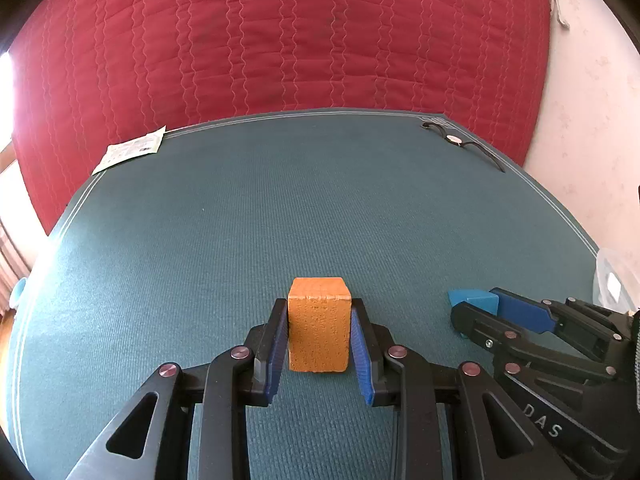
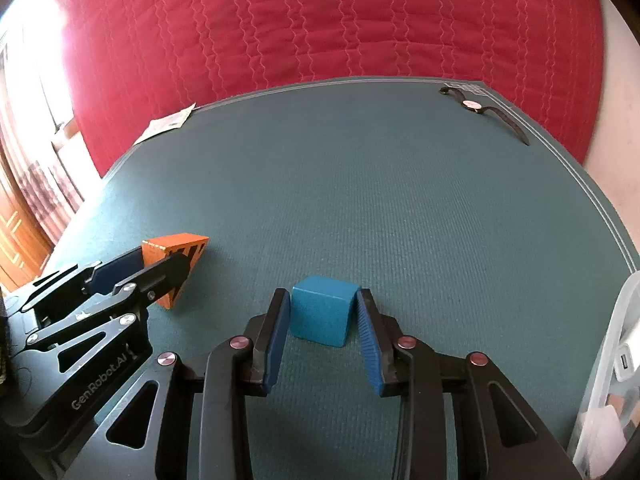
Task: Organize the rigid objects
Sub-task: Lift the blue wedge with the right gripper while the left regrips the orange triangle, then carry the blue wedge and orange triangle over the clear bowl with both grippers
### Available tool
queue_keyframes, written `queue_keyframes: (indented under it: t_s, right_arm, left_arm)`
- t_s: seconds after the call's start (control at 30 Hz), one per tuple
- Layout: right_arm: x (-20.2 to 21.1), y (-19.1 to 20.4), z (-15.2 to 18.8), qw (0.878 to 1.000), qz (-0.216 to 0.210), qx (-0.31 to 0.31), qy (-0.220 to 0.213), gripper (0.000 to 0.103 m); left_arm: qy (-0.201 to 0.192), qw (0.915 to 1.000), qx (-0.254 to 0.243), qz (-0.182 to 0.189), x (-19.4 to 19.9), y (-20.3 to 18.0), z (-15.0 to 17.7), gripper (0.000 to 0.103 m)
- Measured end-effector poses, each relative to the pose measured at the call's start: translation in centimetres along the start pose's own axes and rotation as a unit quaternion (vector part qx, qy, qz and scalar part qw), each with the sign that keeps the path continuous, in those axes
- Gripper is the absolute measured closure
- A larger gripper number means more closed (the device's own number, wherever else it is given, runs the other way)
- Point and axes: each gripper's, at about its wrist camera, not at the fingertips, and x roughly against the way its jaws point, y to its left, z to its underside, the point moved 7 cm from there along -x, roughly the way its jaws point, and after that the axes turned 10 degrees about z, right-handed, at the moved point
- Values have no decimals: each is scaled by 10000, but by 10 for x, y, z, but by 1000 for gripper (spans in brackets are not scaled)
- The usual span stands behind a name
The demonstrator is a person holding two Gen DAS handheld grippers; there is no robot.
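An orange block [image 1: 319, 326] stands on the teal mat [image 1: 280, 208]. My left gripper [image 1: 319, 308] is shut on it, blue pads pressed against both sides. The block also shows in the right wrist view [image 2: 176, 258], with the left gripper [image 2: 160, 268] around it. A blue block [image 2: 322, 310] sits on the mat between the fingers of my right gripper [image 2: 322, 300], whose pads touch its sides. In the left wrist view the blue block [image 1: 474, 300] shows at the right, held in the right gripper [image 1: 484, 306].
A wristwatch [image 2: 480, 110] lies at the mat's far right corner. A paper packet [image 1: 130, 152] lies at the far left edge. A clear plastic bin [image 2: 608, 380] stands at the right. A red quilt [image 1: 280, 40] lies beyond the mat.
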Motion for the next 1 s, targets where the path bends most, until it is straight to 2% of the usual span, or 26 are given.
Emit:
queue_keyframes:
  t_s: [0.3,0.6,1.0]
  right_arm:
    - [23,1,3,9996,-108,30,-278,68]
    - [57,-15,10,9989,-152,-135,-429,68]
    - [103,-44,17,9971,47,-256,-722,68]
  left_arm:
    - [-9,10000,37,-6,0,-1,-1,72]
    - [-51,10000,30,-62,5,-4,2,72]
    - [-129,9998,-133,-85,11,-25,7,72]
